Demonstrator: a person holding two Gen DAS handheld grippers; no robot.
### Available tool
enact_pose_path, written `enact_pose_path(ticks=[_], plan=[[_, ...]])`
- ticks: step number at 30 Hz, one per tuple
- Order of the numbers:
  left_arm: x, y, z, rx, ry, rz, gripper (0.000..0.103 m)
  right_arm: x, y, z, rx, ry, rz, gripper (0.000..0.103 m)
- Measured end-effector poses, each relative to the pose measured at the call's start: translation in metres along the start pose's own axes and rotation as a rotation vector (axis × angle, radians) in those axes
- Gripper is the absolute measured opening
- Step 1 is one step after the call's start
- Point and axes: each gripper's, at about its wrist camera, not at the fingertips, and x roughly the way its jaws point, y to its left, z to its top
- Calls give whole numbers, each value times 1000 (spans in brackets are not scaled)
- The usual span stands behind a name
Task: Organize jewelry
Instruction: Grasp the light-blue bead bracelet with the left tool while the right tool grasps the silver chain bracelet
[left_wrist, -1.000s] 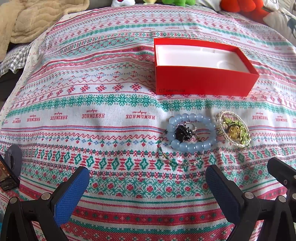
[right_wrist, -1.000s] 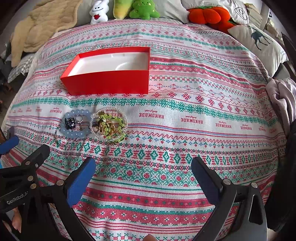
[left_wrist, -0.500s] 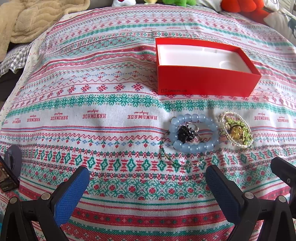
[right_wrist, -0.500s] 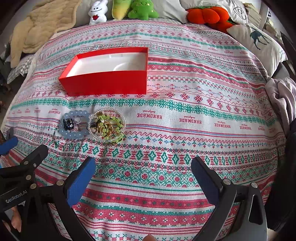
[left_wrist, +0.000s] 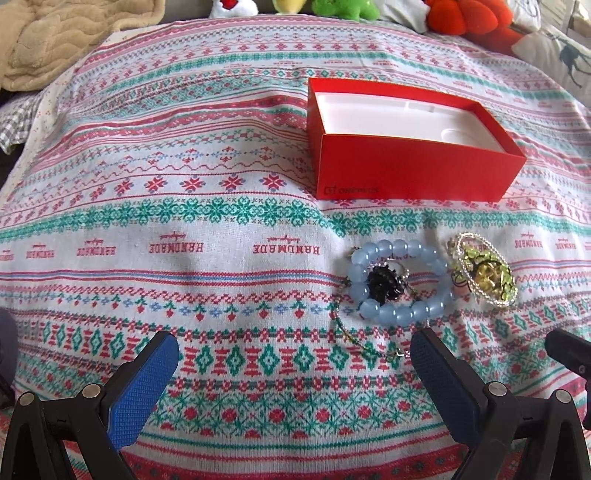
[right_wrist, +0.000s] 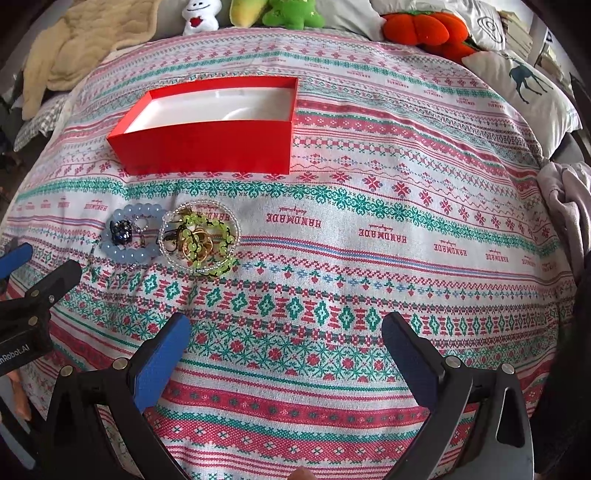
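An open red box (left_wrist: 413, 177) (right_wrist: 207, 144) with a white lining stands on the patterned bedspread. In front of it lies a pale blue bead bracelet (left_wrist: 400, 314) (right_wrist: 129, 254) around a black ornament (left_wrist: 386, 284). Beside it is a clear bead ring holding green beads and gold rings (left_wrist: 484, 275) (right_wrist: 201, 238). A thin chain (left_wrist: 354, 336) trails toward me. My left gripper (left_wrist: 295, 358) hovers open just short of the blue bracelet. My right gripper (right_wrist: 284, 339) is open too, nearer me and right of the jewelry. Both hold nothing.
Plush toys (right_wrist: 291, 13) and an orange cushion (right_wrist: 424, 29) line the far edge. A beige blanket (left_wrist: 62, 37) lies at the far left, a deer pillow (right_wrist: 524, 92) and grey cloth (right_wrist: 569, 199) at the right. The left gripper's finger (right_wrist: 40, 291) shows in the right wrist view.
Both grippers have crept forward and slightly down toward the jewelry, so the bracelets and box look a little larger. Nothing on the bed has moved.
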Motion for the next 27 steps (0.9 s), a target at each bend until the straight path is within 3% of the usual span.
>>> enact_pose_path(ticks=[6, 14, 20, 27], plan=[[7, -6, 5, 50, -7, -122, 103, 4, 7, 7, -49, -4, 90, 103], [9, -10, 4, 115, -14, -165, 103, 19, 16, 25, -72, -16, 271, 103], [15, -9, 5, 132, 4, -192, 100, 40, 27, 35, -87, -8, 317, 95], [19, -7, 2, 165, 7, -186, 99, 51, 47, 47, -150, -34, 282, 89]])
